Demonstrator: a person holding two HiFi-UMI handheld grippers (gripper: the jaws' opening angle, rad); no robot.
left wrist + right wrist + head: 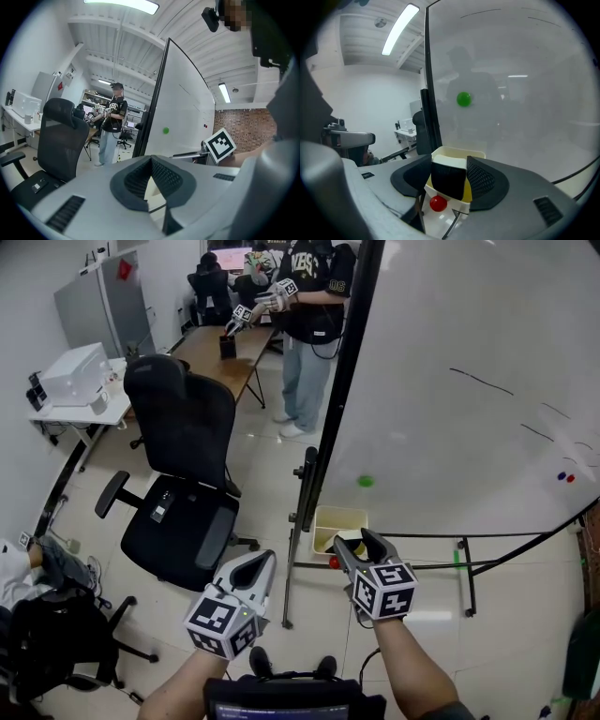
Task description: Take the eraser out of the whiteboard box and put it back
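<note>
Black eraser [449,183] clamped in right gripper [449,163], lower centre, just by cream whiteboard box [459,151] | left gripper [151,161] jaws together, empty | advice: lower it straight in and release only once it is inside.

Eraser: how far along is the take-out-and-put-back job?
Done: the eraser looks to be out of the whiteboard box. In hand: the right gripper is closed on it, by the box's near edge. Left: lower it in and release.
</note>
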